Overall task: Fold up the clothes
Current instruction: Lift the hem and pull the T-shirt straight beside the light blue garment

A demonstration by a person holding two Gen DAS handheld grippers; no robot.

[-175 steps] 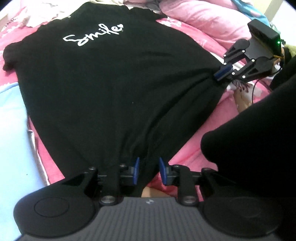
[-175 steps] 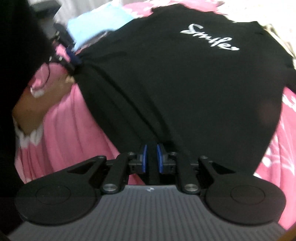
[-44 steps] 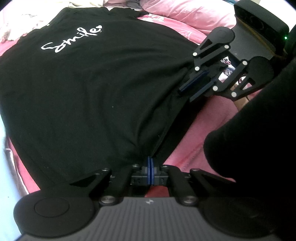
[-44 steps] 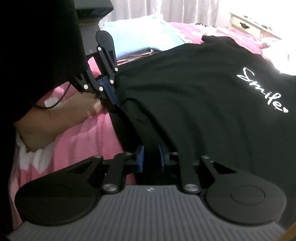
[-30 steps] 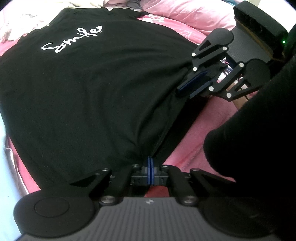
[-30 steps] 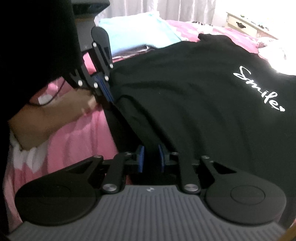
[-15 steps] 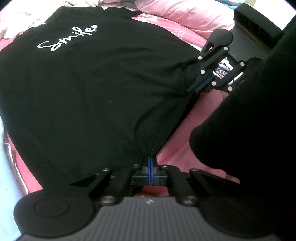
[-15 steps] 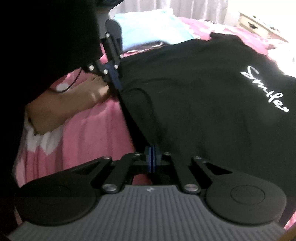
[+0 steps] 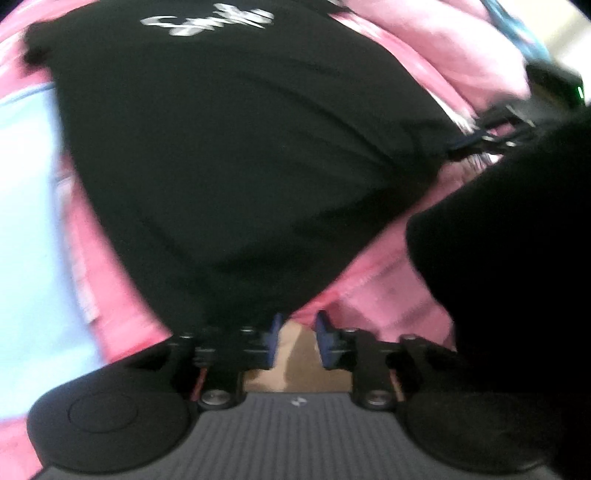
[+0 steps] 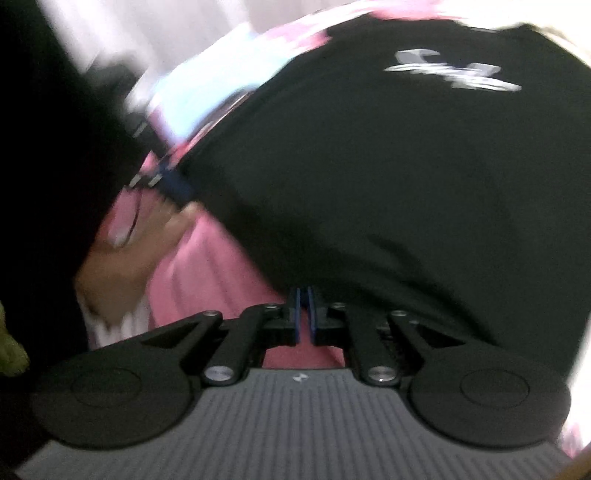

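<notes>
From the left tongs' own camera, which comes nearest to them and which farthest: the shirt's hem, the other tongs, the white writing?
1. Black shirt's hem, just ahead of the left tongs.
2. Right tongs, upper right, at the shirt's far edge.
3. White writing, top, blurred.

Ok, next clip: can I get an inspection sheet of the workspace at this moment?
Surface: pink bedding, rumpled.
Job's things: black T-shirt spread out, print up.
Clutter: light blue cloth beside the T-shirt; bare foot on the bedding.
Grippers: left hand-held gripper has just been opening, nothing between its jaws; right hand-held gripper shut on the T-shirt's edge.
Cables: thin dark lead near the foot, blurred.
Surroundings: pink pillow; dark sleeve.
</notes>
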